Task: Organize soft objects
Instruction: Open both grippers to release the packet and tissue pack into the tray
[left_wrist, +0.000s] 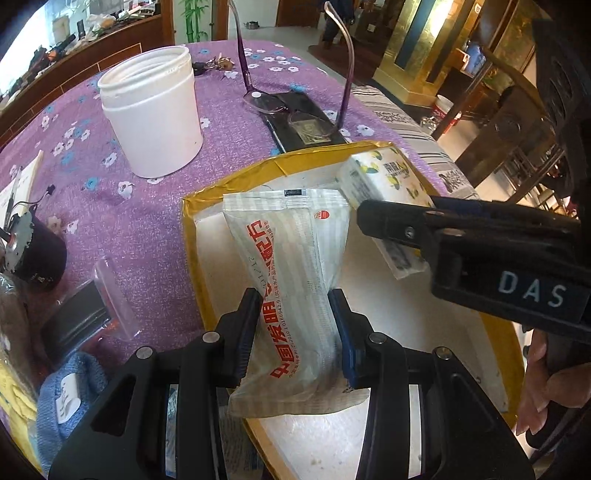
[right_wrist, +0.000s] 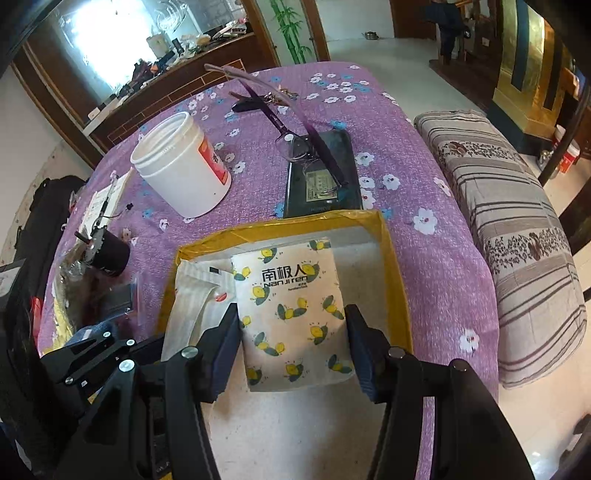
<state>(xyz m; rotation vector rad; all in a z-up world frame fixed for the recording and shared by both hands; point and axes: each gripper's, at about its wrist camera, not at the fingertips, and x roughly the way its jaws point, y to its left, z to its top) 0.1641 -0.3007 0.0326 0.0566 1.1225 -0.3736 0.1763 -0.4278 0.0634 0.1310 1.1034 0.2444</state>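
Over tray (left_wrist: 192, 236), packet (left_wrist: 295, 280) within left gripper (left_wrist: 295, 325)

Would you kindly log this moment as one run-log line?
left gripper: shut on striped packet | right gripper: shut on tissue pack | both over box | jar: on table

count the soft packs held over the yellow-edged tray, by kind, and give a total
striped white pack with red print, in the left gripper: 1
tissue pack with lemon print, in the right gripper: 1
total over the tray: 2
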